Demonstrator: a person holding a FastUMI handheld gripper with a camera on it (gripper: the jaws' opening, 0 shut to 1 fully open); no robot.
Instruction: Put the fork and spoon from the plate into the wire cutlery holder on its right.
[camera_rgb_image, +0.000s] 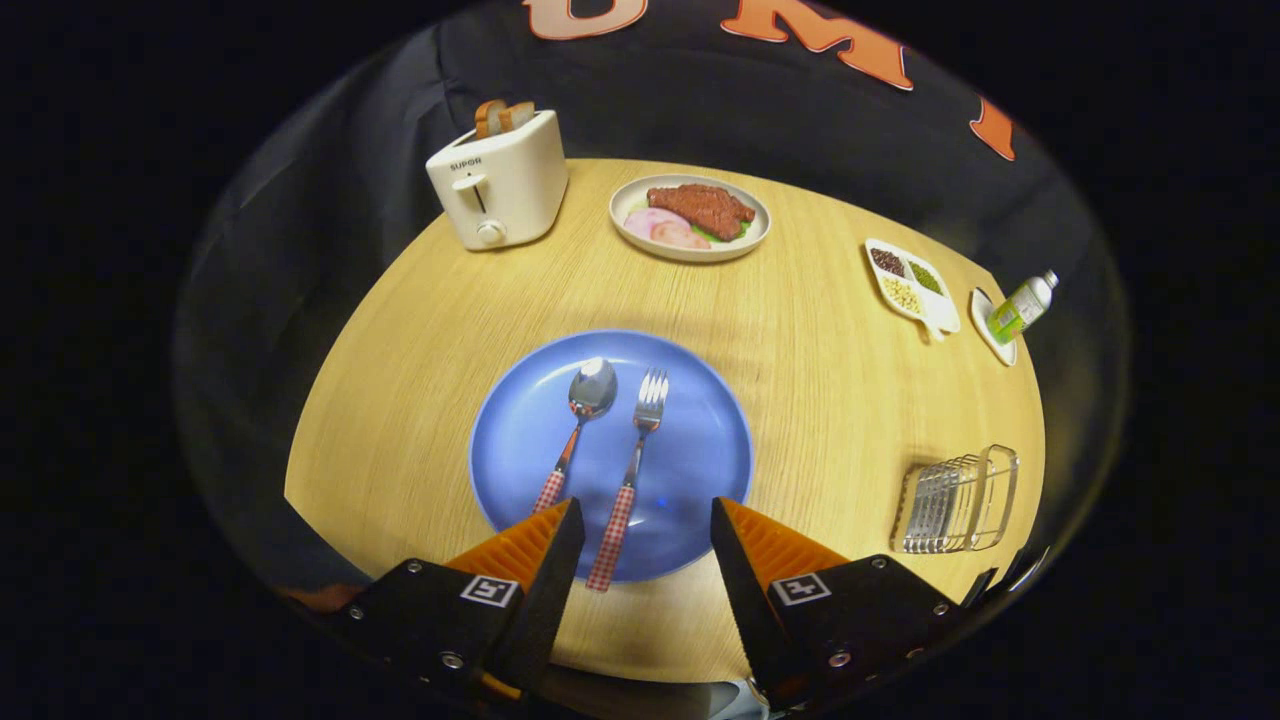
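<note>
The gripper (647, 525) is hovering low over the blue plate (700, 450), fingers spread wide and holding nothing. The fork (632, 470) is lying between them, the spoon (575, 430) just left. The wire cutlery holder (958, 500) is sitting to the right. Closing squarely on the checked fork handle looks wisest.

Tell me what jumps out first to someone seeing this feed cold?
The blue plate just ahead of the open gripper grabs the eye, with the spoon and the fork lying side by side on it, the fork's checked handle reaching back between the fingers. Beyond the plate, at the far side of the wooden table, stand a toaster and a dish of meat. The wire cutlery holder sits right of the plate.
</note>
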